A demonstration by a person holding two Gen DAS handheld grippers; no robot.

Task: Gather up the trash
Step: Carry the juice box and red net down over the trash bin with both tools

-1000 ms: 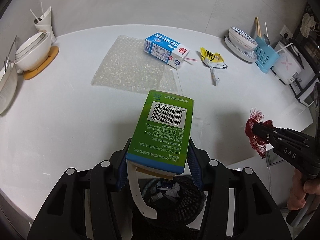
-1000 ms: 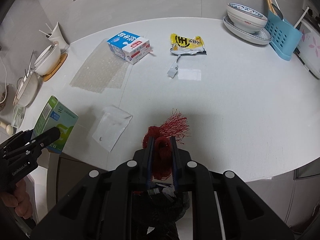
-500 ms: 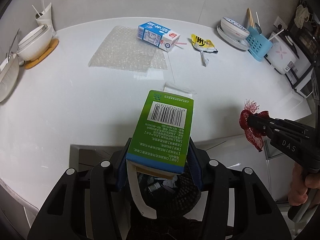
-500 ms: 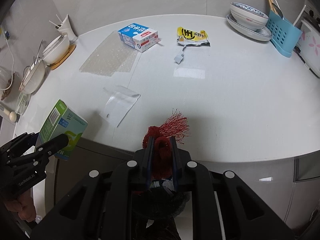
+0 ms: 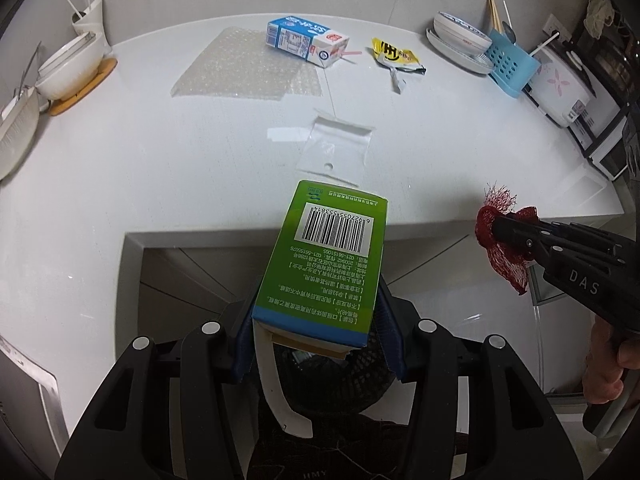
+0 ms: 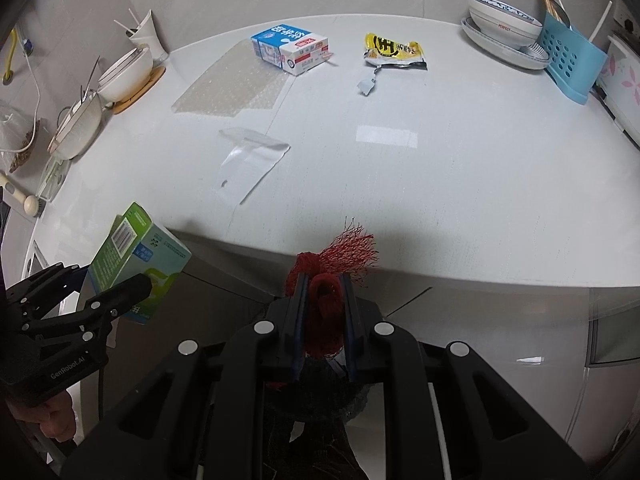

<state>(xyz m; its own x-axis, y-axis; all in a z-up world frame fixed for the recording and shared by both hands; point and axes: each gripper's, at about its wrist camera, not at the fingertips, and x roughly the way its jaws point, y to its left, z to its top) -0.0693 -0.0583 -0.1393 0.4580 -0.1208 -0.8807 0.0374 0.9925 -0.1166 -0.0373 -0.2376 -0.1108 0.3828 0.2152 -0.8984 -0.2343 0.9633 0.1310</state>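
Left fingers (image 5: 320, 340) clamp the green box (image 5: 328, 264), right fingers (image 6: 322, 312) the red mesh (image 6: 332, 280); both have drawn back off the counter (image 5: 160, 184), the bin (image 5: 352, 376) at six o'clock, ready for dropping.

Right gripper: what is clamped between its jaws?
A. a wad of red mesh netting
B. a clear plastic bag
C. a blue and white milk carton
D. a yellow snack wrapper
A: the right gripper has its jaws shut on the wad of red mesh netting, while the other three items lie out on the white countertop.
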